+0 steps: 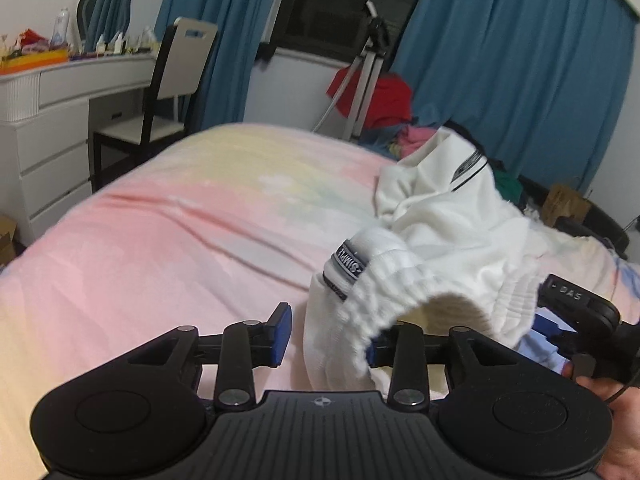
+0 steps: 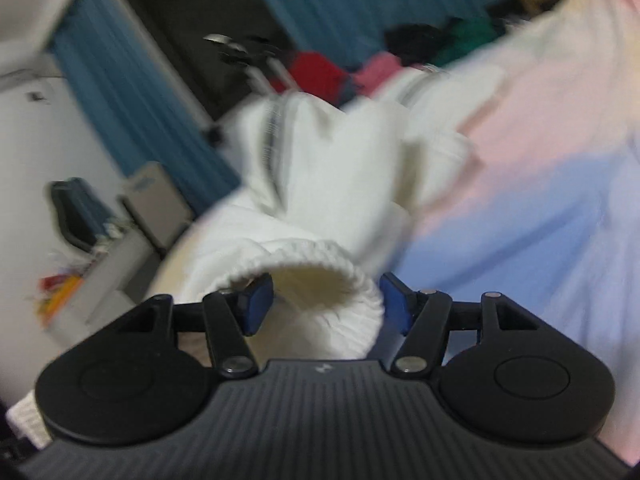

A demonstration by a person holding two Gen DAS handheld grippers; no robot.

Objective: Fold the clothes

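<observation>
Left wrist view gives me the big picture first: a bed (image 1: 168, 240) under a pastel pink, yellow and blue sheet fills most of the frame, with blue curtains (image 1: 512, 60) behind it and a white dressing worktop (image 1: 80, 80) off to one side. On the bed, toward my right, sits the garment I'm working, a crumpled white knit pair of trousers with a ribbed elastic waistband (image 1: 432, 224).

I judge this to be the early step of the fold: getting hold of the waistband at two points so the piece can be lifted and spread flat. My left tool (image 1: 326, 336) stands partly open, the waistband edge draped across its right pad while the left pad stands clear, so I count nothing pinched there. In the blurred right wrist view, my right tool (image 2: 326, 300) is about half open with the rolled waistband (image 2: 320, 280) lying between its blue pads; I cannot tell whether they press on it. Its black body (image 1: 580, 312) also shows at the far side of the waistband.

Next, I think, both tools need to close on the band, then draw apart to pull it taut.

A grey woven label (image 1: 349, 265) on the waistband carries white lettering, too skewed to read surely. The right tool's body reads "DAS".
</observation>
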